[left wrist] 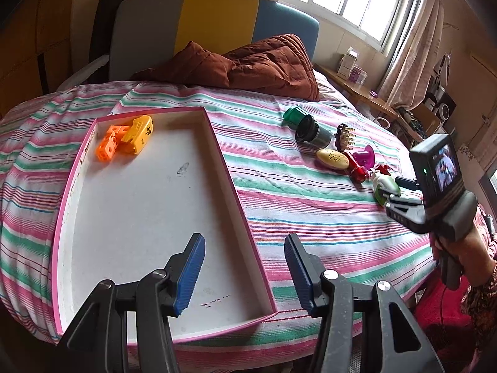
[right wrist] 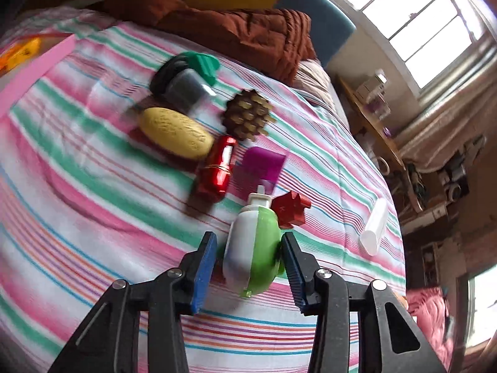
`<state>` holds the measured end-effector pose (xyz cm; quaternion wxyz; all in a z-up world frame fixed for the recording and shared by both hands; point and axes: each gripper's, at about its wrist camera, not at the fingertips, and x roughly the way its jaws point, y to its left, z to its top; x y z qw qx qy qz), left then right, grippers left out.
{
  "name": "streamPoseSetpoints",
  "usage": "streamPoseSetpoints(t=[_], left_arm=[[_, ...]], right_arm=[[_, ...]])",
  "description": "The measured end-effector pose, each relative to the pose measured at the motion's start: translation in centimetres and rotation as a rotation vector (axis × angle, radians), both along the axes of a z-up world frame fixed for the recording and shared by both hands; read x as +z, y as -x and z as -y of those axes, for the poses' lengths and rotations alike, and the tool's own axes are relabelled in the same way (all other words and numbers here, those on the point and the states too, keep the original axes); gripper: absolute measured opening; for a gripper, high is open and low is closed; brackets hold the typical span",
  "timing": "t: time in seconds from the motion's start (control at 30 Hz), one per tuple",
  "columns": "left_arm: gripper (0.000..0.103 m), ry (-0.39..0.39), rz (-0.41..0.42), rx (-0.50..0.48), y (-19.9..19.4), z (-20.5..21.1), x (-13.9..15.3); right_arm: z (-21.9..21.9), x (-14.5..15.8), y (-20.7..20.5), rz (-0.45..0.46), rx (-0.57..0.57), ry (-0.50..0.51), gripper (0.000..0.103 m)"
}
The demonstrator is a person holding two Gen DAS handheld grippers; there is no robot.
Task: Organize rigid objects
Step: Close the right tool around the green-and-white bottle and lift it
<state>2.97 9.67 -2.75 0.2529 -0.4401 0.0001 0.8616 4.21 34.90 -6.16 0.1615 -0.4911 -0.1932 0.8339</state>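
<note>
The right gripper (right wrist: 248, 264) has its jaws spread around the green-and-white toy (right wrist: 253, 248), which lies on the bed between them, apparently lined up for pinching. The left gripper (left wrist: 245, 272), jaws spread and empty, hovers over the pink tray (left wrist: 242, 205), probably its destination.

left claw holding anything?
No: the left claw is open and empty, above the near edge of the pink tray.
</note>
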Motion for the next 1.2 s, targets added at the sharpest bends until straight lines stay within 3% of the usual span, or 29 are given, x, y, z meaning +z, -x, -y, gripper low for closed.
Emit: streamPoseSetpoints(t=[0.1, 0.2, 0.3, 0.63, 0.73, 0.77, 0.8, 1.07, 1.2], left_arm=[[0.054, 0.003, -0.002, 0.000, 0.0, 0.0, 0.0], [0.054, 0.002, -0.002, 0.000, 0.0, -0.1, 0.1], [0.054, -0.007, -0.002, -0.004, -0.1, -0.4, 0.1], [0.054, 0.024, -0.003, -0.049, -0.8, -3.2, 0.2], [0.054, 0.032, 0.010, -0.063, -0.8, -4.0, 0.3], [0.054, 0.037, 0.009, -0.067, -0.8, -4.3, 0.4], [0.054, 0.038, 0.005, -0.072, -0.9, -4.5, 0.5], [0.054, 0.035, 0.004, -0.125, 0.0, -6.9, 1.2], [0.054, 0.048, 0.000, -0.166, 1.2, -9.4, 1.4]], right_arm=[[0.0, 2.0, -1.4, -0.053, 0.037, 0.218, 0.068], [-3.0, 3.7, -2.7, -0.154, -0.070, 0.407, 0.074], [-5.6, 4.3, -3.7, -0.226, -0.189, 0.532, 0.074], [-6.4, 0.2, -0.4, -0.142, -0.250, 0.686, 0.074], [-5.4, -0.9, 1.2, -0.101, -0.275, 0.591, 0.064], [-5.2, -1.1, 1.5, -0.088, -0.279, 0.549, 0.056], [-5.2, -1.2, 1.5, -0.080, -0.272, 0.542, 0.056], [-7.9, -1.0, -2.2, -0.042, -0.291, 0.569, 0.053], [-10.1, -2.2, -3.9, -0.052, -0.334, 0.659, 0.053]])
